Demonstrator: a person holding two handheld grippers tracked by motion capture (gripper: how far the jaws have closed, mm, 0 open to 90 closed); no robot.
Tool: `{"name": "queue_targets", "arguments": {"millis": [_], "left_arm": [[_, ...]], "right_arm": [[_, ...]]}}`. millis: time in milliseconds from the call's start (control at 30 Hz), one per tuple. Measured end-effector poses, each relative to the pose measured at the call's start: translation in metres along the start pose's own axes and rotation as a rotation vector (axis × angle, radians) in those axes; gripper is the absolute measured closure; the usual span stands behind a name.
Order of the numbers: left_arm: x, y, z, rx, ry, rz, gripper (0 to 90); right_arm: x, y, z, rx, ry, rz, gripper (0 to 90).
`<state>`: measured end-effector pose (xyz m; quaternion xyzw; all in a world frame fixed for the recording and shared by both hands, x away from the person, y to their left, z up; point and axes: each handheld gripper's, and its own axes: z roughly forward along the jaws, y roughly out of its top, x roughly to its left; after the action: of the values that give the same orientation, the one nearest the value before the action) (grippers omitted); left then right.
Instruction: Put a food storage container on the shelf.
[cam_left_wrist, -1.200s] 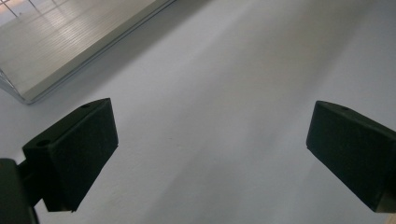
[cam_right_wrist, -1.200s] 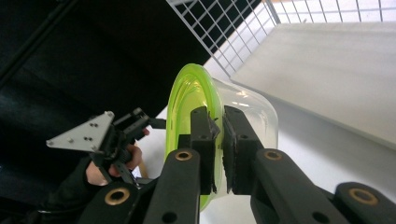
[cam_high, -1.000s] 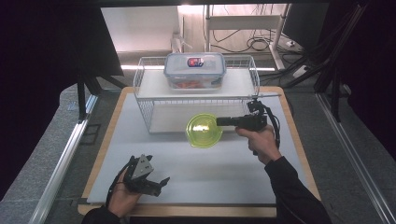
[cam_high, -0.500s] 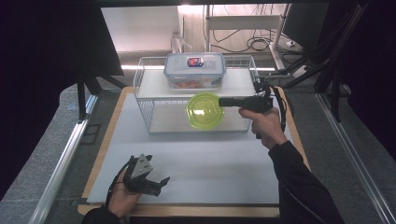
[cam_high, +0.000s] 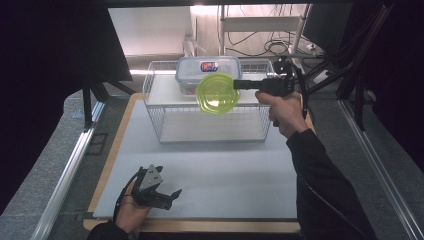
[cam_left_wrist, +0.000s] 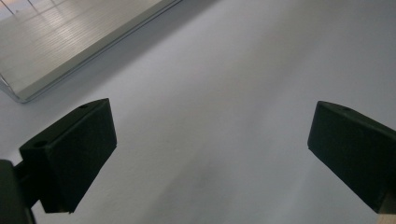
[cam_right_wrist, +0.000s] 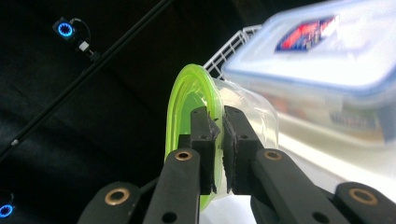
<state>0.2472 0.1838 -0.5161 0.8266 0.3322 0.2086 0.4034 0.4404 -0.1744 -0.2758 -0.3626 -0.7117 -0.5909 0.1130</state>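
A lab recording booth: black curtains (cam_high: 55, 75), metal framing (cam_high: 65, 170), loose cables (cam_high: 260, 47).

No readable text. Box (cam_high: 208, 70) on rack (cam_high: 155, 92) top, near its back edge, carries a red-blue label (cam_right_wrist: 306, 32) on lid; lettering too blurred to read in high or right gripper view.

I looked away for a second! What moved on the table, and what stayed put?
The right gripper, shut on the green-lidded tub, carried it up from the white mat to the top of the wire rack, beside the blue-lidded box. The left gripper, jaws open, stayed low on the mat. Rack and box did not move.
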Motion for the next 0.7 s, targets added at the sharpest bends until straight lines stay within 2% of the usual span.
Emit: {"name": "queue_targets", "arguments": {"millis": [100,333,700], "left_arm": [[0.0,0.0,0.0,0.005,0.0,0.007,1.0],[0.001,0.0,-0.001,0.004,-0.002,0.008,1.1],[0.001,-0.001,-0.001,0.001,-0.011,0.01,1.2]], "right_arm": [[0.002,0.012,0.003,-0.013,-0.015,-0.009,84.2],[0.001,0.04,0.014,-0.059,-0.046,0.004,84.2],[-0.015,0.068,0.043,-0.086,-0.094,0.05,84.1]]}}
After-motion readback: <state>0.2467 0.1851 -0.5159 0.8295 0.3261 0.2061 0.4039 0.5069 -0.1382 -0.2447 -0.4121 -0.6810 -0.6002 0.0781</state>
